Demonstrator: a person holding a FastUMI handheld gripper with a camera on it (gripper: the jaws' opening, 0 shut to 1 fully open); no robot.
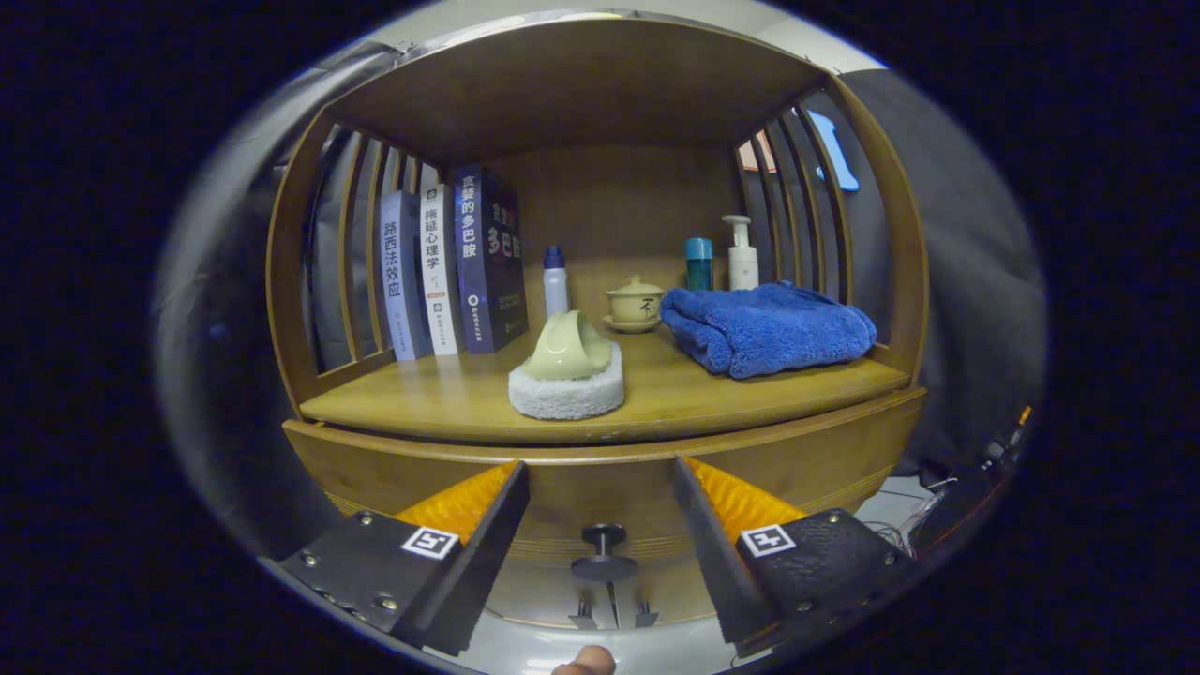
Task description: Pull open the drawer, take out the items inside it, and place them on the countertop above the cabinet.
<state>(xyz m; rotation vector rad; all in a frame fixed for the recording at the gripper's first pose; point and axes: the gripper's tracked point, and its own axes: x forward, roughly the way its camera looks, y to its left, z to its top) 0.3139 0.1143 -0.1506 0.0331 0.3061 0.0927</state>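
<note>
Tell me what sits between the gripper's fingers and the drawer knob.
Nothing: in the gripper view the open gripper has the knob in the gap between its fingers, neither touching it, with only the drawer front behind.

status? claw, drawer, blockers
Claw open, fingers either side of drawer knob, not touching. Drawer closed. Nothing between claw and knob.
</note>
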